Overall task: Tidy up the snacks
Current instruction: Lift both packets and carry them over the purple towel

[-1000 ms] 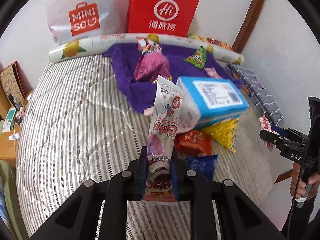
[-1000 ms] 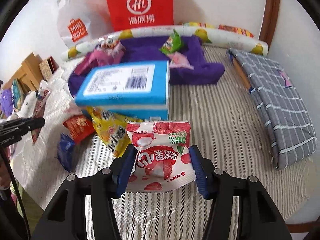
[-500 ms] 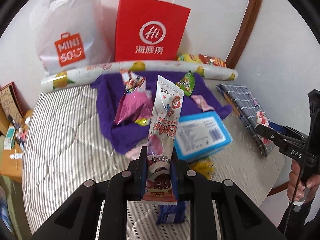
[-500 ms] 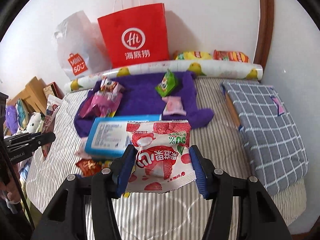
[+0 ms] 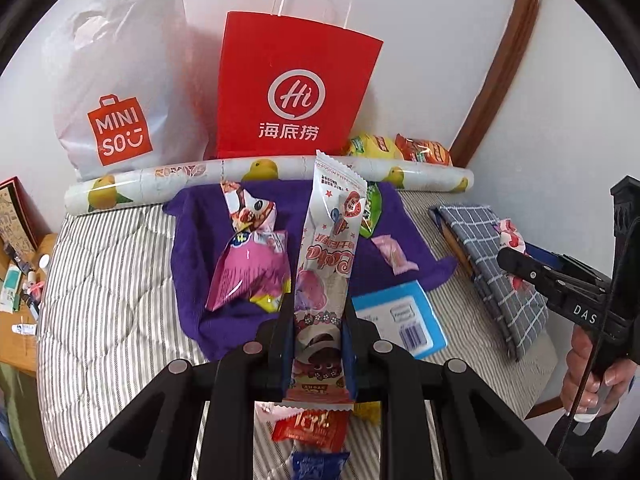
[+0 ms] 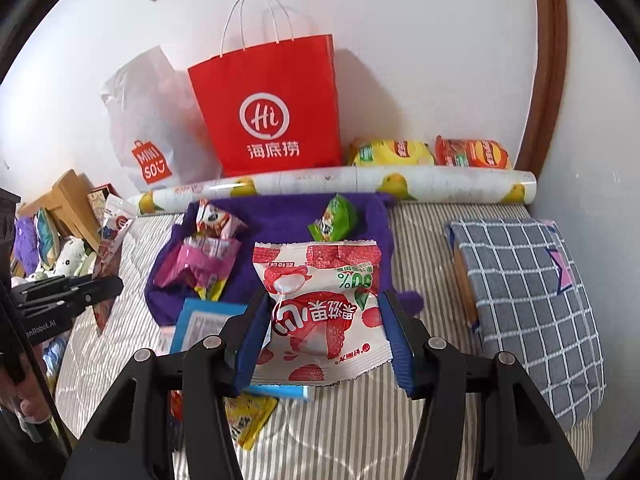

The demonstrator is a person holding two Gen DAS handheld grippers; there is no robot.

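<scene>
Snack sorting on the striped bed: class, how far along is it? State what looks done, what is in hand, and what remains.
Done: several snacks lie on the purple cloth. In hand: the left gripper clamps a long pink packet; the right gripper clamps a strawberry packet. Left: the blue box and the red, blue and yellow packets.

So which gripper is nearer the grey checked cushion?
Right. The right gripper sits just beside the grey checked cushion; the left gripper is farther across the bed, over the snacks.
</scene>
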